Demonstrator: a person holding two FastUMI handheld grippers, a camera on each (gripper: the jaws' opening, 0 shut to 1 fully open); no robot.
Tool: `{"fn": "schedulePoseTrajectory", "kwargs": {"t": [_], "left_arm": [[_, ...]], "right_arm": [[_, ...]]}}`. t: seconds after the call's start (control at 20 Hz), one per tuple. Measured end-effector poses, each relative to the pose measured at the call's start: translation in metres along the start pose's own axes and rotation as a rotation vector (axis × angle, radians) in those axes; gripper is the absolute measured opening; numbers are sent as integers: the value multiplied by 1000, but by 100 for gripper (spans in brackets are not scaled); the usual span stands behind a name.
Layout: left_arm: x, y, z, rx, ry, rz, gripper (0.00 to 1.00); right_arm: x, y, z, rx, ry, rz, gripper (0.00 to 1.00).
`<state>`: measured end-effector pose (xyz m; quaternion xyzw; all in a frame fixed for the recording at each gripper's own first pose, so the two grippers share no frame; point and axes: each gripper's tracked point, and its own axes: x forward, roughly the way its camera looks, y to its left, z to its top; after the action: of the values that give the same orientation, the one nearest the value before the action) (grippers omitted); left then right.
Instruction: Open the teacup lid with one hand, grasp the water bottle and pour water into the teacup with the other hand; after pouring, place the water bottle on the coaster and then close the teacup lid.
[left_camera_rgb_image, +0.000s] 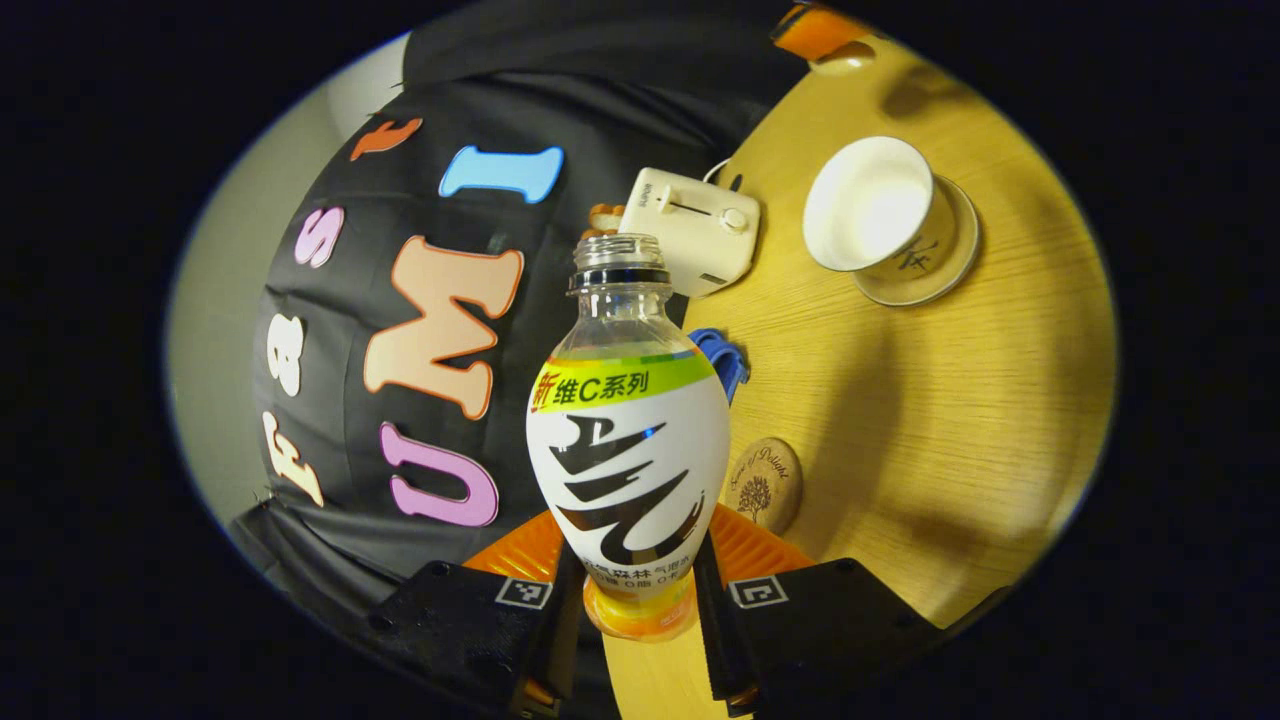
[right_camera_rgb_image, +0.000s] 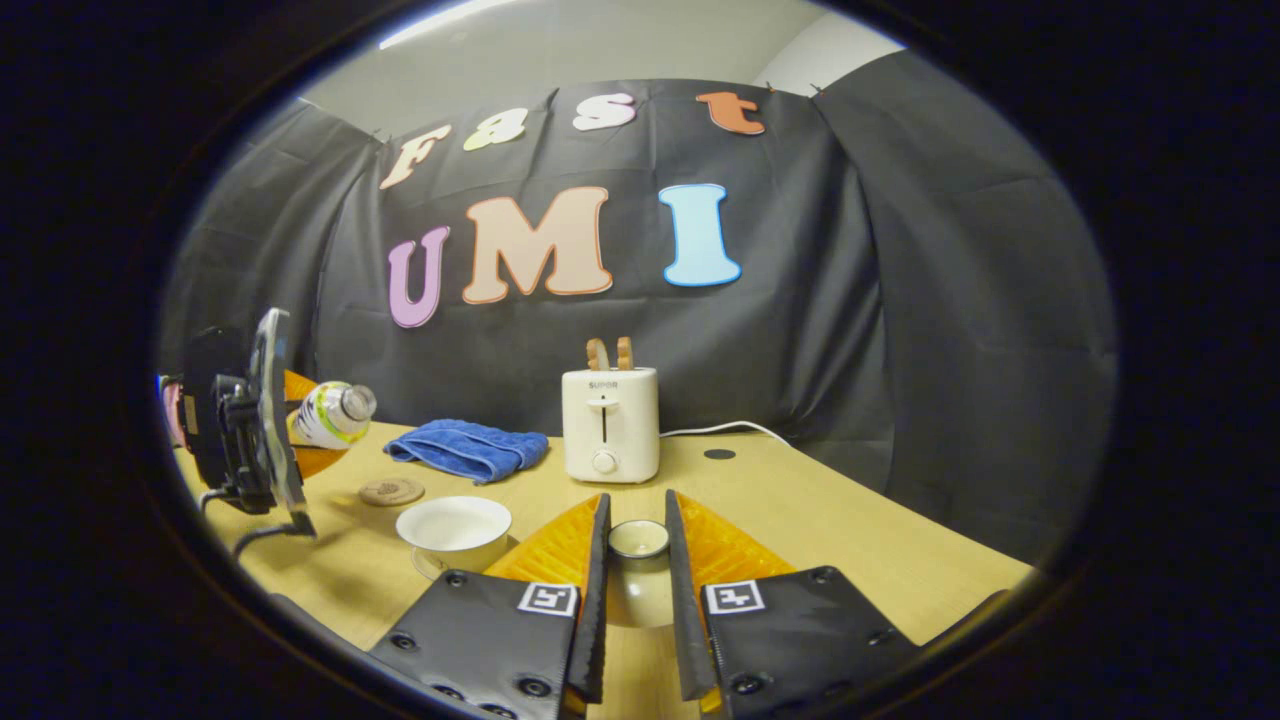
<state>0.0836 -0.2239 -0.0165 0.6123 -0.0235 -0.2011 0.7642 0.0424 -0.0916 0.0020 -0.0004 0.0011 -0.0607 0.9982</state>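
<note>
The left gripper (left_camera_rgb_image: 640, 600) clamps the uncapped water bottle (left_camera_rgb_image: 628, 440); the right gripper (right_camera_rgb_image: 637, 560) pinches the teacup lid (right_camera_rgb_image: 638, 540). The mouth should reach over the teacup (left_camera_rgb_image: 870, 205) before tipping (slowly).

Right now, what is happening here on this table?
The left hand-held gripper holds the uncapped water bottle, tilted toward the open teacup. The right hand-held gripper holds the teacup lid aside. The coaster lies bare near the blue towel and toaster.
</note>
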Motion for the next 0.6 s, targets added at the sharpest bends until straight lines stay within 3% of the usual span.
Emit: {"fn": "schedulePoseTrajectory", "kwargs": {"t": [0.6], "left_arm": [[13, -5, 19, 331, -8, -23, 49]], "right_arm": [[1, -1, 0, 0, -1, -3, 31]]}}
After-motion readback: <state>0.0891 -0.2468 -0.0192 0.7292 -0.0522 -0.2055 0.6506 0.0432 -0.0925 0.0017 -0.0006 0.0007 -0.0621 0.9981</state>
